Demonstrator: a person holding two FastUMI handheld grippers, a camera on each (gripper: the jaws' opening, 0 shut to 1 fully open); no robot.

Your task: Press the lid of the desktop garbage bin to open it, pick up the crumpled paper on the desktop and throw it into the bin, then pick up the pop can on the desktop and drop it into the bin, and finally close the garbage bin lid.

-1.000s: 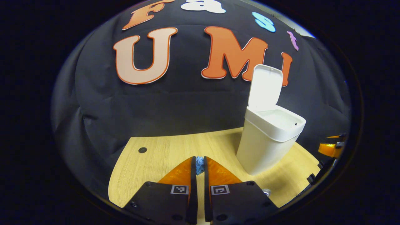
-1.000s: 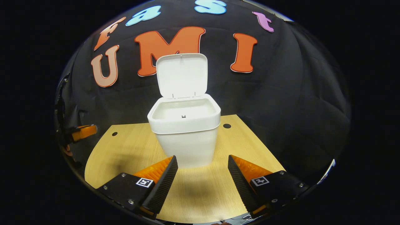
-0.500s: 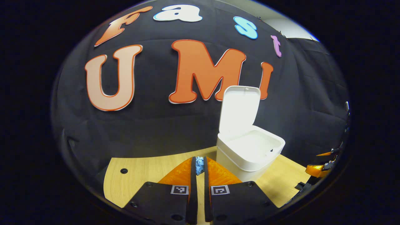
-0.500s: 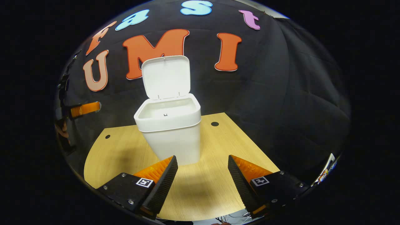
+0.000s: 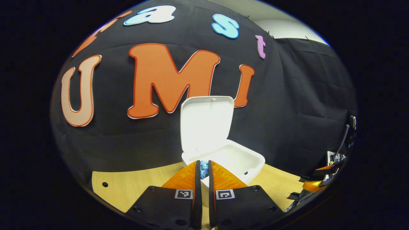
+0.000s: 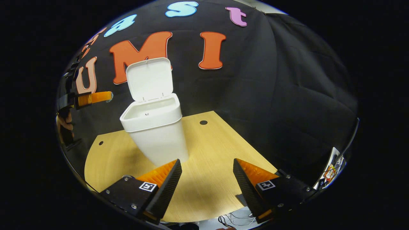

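The white bin (image 5: 238,161) stands on the wooden table with its lid (image 5: 206,123) upright and open. My left gripper (image 5: 204,171) is shut on a small blue crumpled paper (image 5: 204,169) and hangs above the bin's near rim. In the right gripper view the bin (image 6: 156,134) stands left of centre with its lid (image 6: 149,78) raised. To its left a hand (image 6: 65,119) holds the left gripper (image 6: 94,97) level with the opening. My right gripper (image 6: 207,174) stands open over the table, right of the bin, with nothing between its fingers.
The wooden table (image 6: 211,150) has small round holes (image 6: 203,122) near its back edge. Black cloth walls close in behind and to the right. Cables and small items (image 6: 330,169) lie past the table's right edge.
My left gripper has risen and swung right with the paper, from table height to above the bin's rim. The right gripper has drifted right, so the bin sits further left in its view.
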